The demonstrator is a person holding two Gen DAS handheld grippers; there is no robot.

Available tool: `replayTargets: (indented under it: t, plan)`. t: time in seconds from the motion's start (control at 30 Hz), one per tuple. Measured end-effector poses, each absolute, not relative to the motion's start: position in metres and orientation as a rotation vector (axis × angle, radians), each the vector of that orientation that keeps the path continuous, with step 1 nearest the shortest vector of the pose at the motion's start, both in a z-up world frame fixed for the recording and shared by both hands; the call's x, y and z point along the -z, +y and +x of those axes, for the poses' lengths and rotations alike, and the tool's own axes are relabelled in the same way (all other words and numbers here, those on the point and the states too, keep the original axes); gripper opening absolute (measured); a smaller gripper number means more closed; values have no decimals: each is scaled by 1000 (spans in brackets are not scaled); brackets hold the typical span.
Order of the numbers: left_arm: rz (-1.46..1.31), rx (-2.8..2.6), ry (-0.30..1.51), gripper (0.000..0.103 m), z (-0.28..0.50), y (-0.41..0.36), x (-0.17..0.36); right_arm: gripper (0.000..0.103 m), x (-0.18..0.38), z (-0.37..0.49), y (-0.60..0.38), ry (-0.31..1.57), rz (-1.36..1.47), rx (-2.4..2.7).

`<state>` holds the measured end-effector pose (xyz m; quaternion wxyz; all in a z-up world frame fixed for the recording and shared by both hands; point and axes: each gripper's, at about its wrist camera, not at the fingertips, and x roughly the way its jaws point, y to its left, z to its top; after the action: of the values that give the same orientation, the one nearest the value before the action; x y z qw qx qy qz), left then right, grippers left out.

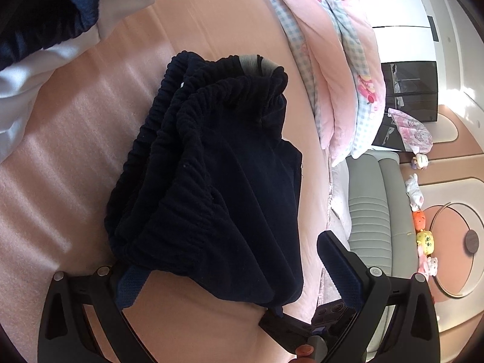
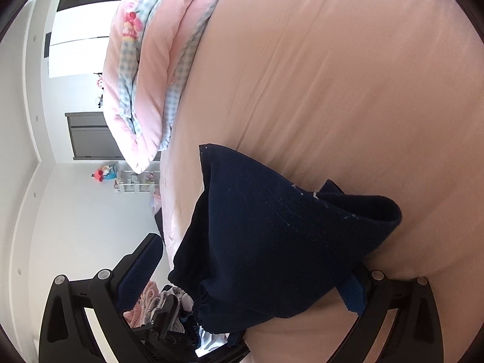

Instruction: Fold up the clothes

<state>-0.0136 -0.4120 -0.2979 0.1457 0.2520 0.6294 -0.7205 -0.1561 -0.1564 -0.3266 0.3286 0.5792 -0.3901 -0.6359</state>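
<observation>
A dark navy garment (image 1: 217, 178) with a gathered elastic waistband lies folded on the pink bed sheet (image 1: 90, 157). My left gripper (image 1: 230, 269) is open, its jaws wide apart; the near edge of the garment drapes over the left finger (image 1: 130, 284), while the right finger (image 1: 338, 266) stands free beside it. In the right wrist view the same navy garment (image 2: 272, 242) lies across my right gripper (image 2: 251, 275), which is open; its left finger (image 2: 139, 269) is bare and its right finger (image 2: 354, 296) is partly under the cloth.
A pink and blue-check quilt (image 1: 332, 69) is bunched along the bed's far side. White and navy clothes (image 1: 45, 39) lie at the top left. A grey padded bench (image 1: 369, 211) and small toys (image 1: 423, 236) are beside the bed. More clothes (image 2: 157, 302) lie below the bed edge.
</observation>
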Motion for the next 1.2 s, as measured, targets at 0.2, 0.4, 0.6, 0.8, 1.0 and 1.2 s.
replayTargets:
  t: [0.2,0.4,0.6,0.8,1.0,1.2]
  plan:
    - [682,2017,1894,103,-15,-420,303,103,330,-164,-161,-1014,1508,1631]
    - [691,2038,1826,103,-17,-415,301,84,334,-162,-155,-975,1555,1648]
    - [725,2092,1690,103,-25,-405,296,6,368,-161,-125,-1024,1611,1600]
    - [774,2053,1663,99,-29,-406,296,7,365,-166,-131,-977,1679,1579]
    - [917,1922,1657,62,-27,-417,296,10,366,-169,-130,-1015,1698,1531]
    - [1033,1820,1589,27,-26,-423,297,18,363,-173,-134,-1024,1736,1486]
